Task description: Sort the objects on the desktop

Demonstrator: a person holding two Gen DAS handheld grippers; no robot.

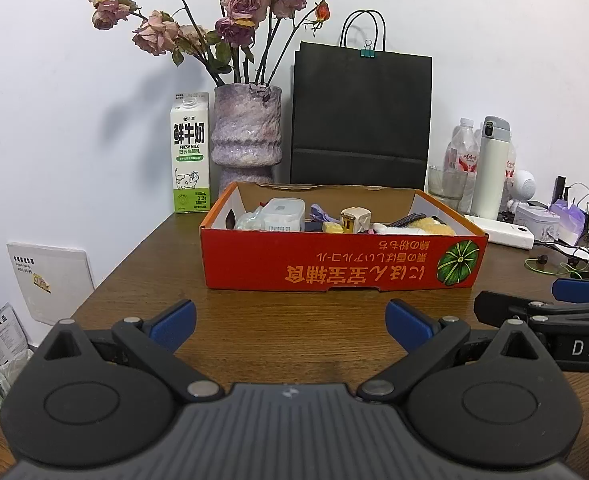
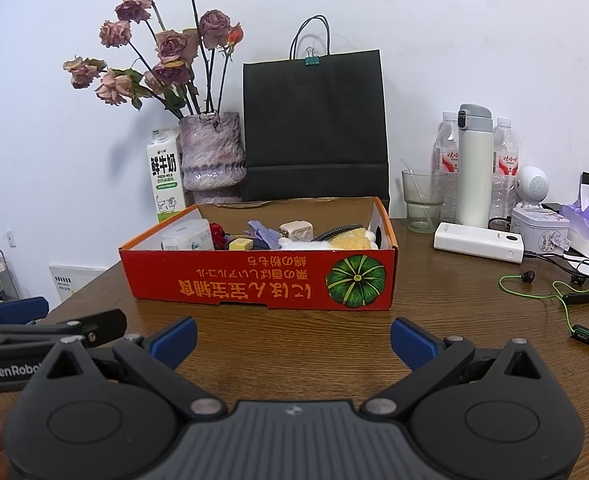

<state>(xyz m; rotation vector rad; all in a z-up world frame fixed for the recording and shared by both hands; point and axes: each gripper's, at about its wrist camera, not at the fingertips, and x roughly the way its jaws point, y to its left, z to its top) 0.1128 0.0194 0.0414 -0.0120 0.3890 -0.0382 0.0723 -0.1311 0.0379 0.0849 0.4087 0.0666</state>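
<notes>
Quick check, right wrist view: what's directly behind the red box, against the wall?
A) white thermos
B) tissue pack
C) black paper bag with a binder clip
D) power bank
C: the black paper bag stands upright right behind the red box, with a green binder clip at its top edge; the white thermos and power bank sit off to the right.

Table [image 1: 294, 320]: brown wood-grain, slight sheen. On it: box [image 1: 334, 260], printed red cardboard; behind, bag [image 1: 360, 112], matt black paper.
</notes>
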